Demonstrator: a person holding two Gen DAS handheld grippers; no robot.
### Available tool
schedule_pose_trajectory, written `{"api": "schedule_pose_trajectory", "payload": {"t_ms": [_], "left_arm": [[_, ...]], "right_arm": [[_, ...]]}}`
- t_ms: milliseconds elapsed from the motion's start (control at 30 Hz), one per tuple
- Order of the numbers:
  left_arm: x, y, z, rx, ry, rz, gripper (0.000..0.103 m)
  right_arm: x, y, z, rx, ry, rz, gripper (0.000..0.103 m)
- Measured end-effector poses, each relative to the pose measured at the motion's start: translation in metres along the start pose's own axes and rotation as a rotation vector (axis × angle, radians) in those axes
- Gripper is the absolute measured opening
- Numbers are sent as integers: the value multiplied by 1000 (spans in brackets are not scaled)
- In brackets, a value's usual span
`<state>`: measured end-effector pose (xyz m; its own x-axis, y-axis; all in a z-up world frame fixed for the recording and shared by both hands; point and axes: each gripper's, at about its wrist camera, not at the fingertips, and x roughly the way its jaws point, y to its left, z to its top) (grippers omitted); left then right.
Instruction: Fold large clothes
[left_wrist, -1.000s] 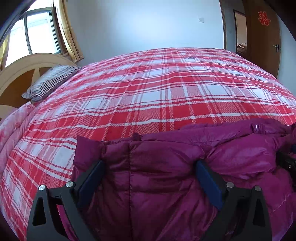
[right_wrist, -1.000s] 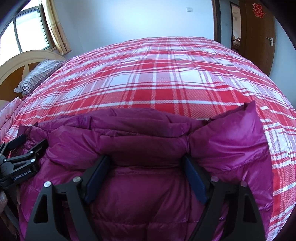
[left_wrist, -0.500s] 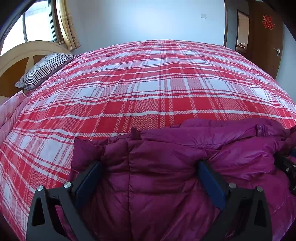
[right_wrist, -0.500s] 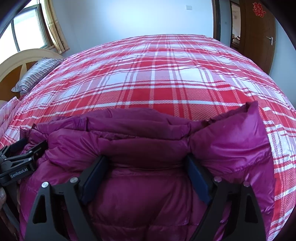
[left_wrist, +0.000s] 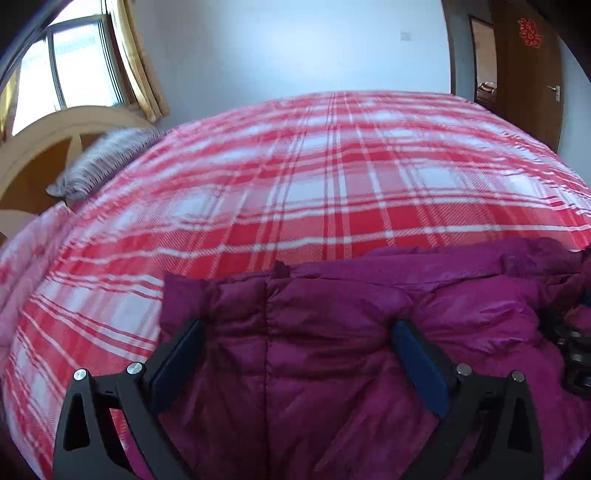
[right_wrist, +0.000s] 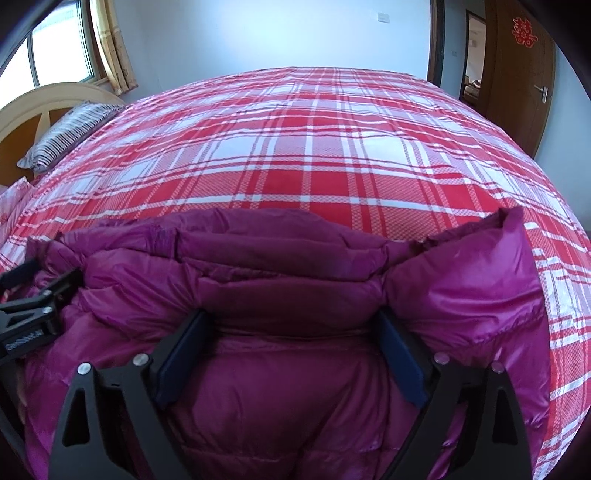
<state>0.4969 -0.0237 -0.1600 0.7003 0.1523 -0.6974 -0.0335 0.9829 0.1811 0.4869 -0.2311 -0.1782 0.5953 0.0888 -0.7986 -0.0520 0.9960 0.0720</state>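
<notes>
A magenta puffer jacket (left_wrist: 332, 332) lies bunched on the near part of a red and white plaid bed (left_wrist: 332, 166). My left gripper (left_wrist: 295, 332) has its jaws wide apart with the jacket's left part bulging between them. My right gripper (right_wrist: 291, 325) also has its jaws wide apart over the jacket (right_wrist: 295, 266), near its thick folded edge. The jacket's right corner (right_wrist: 491, 266) stands up. The left gripper also shows at the left edge of the right wrist view (right_wrist: 33, 306). The right gripper shows at the right edge of the left wrist view (left_wrist: 569, 350).
A striped pillow (right_wrist: 66, 133) lies against a wooden headboard (right_wrist: 40, 99) at the far left. A window with yellow curtains (right_wrist: 110, 40) is behind it. A brown door (right_wrist: 517, 74) stands at the far right. Pink bedding (left_wrist: 22, 258) lies at the left.
Both views have shifted slightly, and the left wrist view is now blurred by motion. The jacket sits about the same between both pairs of jaws.
</notes>
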Motion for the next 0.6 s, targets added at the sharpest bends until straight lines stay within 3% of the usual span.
{"api": "schedule_pose_trajectory", "payload": {"t_ms": [67, 167, 300, 467, 600], "left_arm": [[-20, -4, 0, 5, -34, -30, 102], [-48, -27, -4, 104, -102, -46, 102], [-30, -59, -19, 246, -69, 31, 102], [-1, -44, -17, 136, 10, -42, 102], [-4, -52, -20, 160, -9, -11, 102]], "right_arm": [[0, 0, 0, -1, 1, 0, 95], [0, 1, 0, -3, 1, -3, 95], [-1, -1, -1, 2, -2, 4, 95], [-3, -3, 0, 18, -9, 26, 95], [-19, -13, 1, 68, -35, 60, 90]]}}
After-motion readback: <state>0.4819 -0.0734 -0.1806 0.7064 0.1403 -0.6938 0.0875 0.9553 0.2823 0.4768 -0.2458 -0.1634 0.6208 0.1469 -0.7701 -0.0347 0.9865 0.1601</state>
